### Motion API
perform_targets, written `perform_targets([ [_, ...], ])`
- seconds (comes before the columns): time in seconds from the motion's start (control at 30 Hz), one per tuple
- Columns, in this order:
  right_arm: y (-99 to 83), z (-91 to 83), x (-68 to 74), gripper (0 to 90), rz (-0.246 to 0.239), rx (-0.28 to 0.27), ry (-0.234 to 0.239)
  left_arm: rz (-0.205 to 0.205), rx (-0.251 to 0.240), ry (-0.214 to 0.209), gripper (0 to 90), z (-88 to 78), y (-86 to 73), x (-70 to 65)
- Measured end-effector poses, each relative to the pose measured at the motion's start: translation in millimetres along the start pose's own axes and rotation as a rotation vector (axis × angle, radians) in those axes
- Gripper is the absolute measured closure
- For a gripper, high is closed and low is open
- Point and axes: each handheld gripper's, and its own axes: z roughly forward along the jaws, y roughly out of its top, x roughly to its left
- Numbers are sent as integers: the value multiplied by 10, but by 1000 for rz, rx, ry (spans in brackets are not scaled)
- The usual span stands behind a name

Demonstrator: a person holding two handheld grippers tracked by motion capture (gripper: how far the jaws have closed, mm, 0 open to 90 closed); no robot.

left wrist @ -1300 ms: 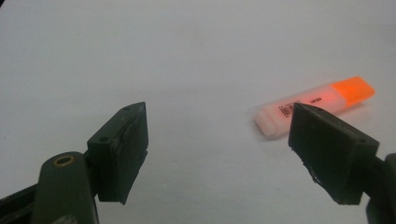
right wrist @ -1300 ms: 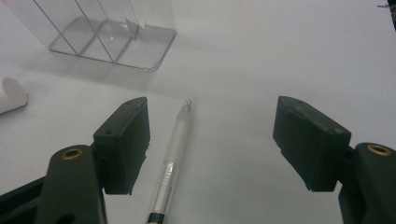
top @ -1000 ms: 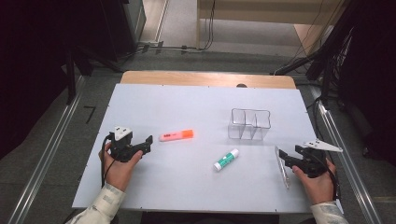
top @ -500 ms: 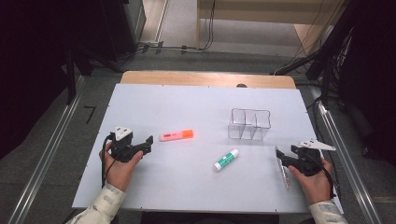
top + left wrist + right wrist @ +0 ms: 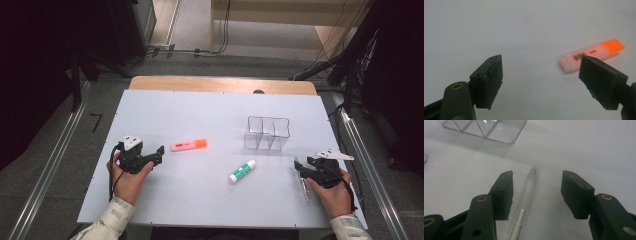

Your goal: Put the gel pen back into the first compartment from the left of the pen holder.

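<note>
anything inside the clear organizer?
The clear organizer looks empty; the white table shows through its walls. The pen lies on the table between the right gripper's closing jaws, not yet pinched.

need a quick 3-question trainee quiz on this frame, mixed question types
1. True or false: the right claw already pinches the clear pen.
2. Which thing lies nearest the left claw? A glue stick; B orange highlighter; C clear organizer
3. Fill in: the pen's tip points toward the ____.

Key: 1 false, its jaws have just been closing but stand apart around the pen; 2 B; 3 organizer.
</note>
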Motion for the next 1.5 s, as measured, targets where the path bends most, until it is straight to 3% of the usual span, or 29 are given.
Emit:
perform_targets([
  [0.3,-5,45,-4,482,-2,20,-1,-11,0,1,203,4,1,14],
  [0.53,-7,58,26,597,-20,28,-3,-13,1,0,203,3,1,14],
  [1.07,2,53,26,755,-12,41,-2,-9,5,0,204,9,-1,13],
  [1.4,12,41,24,789,-32,52,-7,-12,4,-1,204,3,0,19],
  [1.5,21,3,21,790,-36,27,-19,-14,4,-1,204,-1,2,24],
])
